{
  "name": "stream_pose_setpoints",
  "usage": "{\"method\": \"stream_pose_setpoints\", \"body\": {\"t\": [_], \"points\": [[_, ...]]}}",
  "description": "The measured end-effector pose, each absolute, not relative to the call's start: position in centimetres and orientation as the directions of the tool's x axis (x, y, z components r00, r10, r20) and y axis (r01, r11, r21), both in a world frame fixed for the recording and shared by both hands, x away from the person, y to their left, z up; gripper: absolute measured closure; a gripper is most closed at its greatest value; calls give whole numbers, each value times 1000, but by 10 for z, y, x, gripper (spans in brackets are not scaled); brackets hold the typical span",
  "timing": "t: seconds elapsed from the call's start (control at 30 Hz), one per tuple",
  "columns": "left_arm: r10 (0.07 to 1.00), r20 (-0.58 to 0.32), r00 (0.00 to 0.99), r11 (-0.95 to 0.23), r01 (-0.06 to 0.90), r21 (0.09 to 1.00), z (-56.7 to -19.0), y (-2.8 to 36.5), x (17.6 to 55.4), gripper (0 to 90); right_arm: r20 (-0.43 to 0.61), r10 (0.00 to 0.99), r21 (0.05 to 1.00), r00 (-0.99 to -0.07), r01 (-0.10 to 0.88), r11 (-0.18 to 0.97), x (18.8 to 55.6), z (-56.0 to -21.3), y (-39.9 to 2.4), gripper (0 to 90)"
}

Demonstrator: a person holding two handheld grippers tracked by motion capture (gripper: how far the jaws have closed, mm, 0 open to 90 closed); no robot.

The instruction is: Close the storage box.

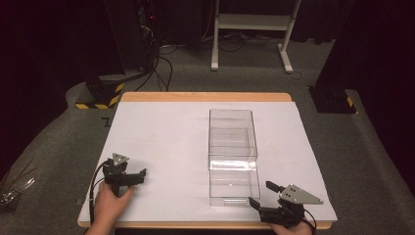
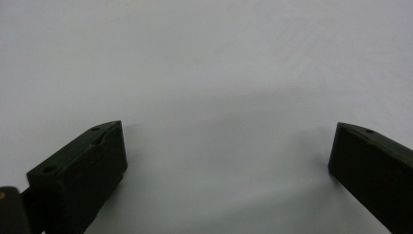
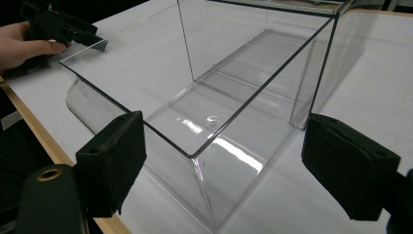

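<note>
Near the bench's front edge, right gripper [image 1: 264, 195] sits with jaws spread wide, holding nothing, aimed at the near corner of the clear box [image 3: 229, 105]. Left gripper [image 1: 131, 176] also wide open and empty, low over bare white bench [image 2: 204, 58], well apart from the box. Box stands mid-bench, open-topped, nothing inside. Likely step: grab the box. Best bet is to straddle one thin wall squarely and close gently, since clear plastic looks slippery.

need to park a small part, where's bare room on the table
Widest free patch: the white sheet between the clear box and the left claw. A narrower strip runs right of the box. It is tight at the near right corner, where the right claw sits by the box.
</note>
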State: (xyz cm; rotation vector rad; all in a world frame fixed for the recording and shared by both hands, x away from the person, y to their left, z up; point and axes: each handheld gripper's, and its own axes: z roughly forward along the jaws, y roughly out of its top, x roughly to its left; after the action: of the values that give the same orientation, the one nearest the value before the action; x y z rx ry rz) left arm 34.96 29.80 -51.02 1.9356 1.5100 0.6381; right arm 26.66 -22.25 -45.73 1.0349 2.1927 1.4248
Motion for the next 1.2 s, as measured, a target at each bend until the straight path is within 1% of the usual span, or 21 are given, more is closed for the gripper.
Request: {"method": "stream_pose_setpoints", "body": {"t": [1.2], "points": [[971,12,238,-176,685,707,-510,298,350,7,126,756,897,-642,400,190,303,-456,-221,173]]}}
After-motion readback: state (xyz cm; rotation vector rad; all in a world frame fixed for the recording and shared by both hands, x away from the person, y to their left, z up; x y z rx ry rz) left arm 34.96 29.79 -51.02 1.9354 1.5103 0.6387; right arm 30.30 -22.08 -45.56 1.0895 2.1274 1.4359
